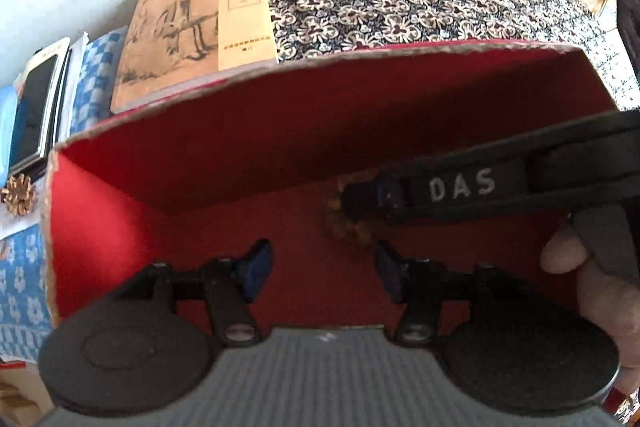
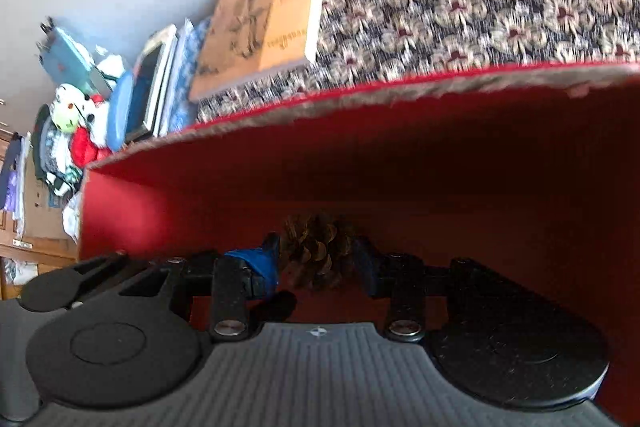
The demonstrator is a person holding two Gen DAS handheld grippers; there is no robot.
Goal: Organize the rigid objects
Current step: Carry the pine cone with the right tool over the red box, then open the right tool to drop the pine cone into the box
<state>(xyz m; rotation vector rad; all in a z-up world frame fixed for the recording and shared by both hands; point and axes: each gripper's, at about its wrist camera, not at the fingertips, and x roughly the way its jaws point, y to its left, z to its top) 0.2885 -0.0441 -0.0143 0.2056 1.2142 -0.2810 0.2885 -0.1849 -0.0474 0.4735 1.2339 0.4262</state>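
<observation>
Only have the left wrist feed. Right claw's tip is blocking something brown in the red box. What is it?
Observer: A pinecone, seen whole in the right wrist view.
Operator: Held or loose?
Observer: Held. Both blue pads of the right claw press on its sides.
Operator: What's past the dark-screened device, off my left edge?
Observer: Beyond the device there is a heap of plush toys, white, green and red.
</observation>
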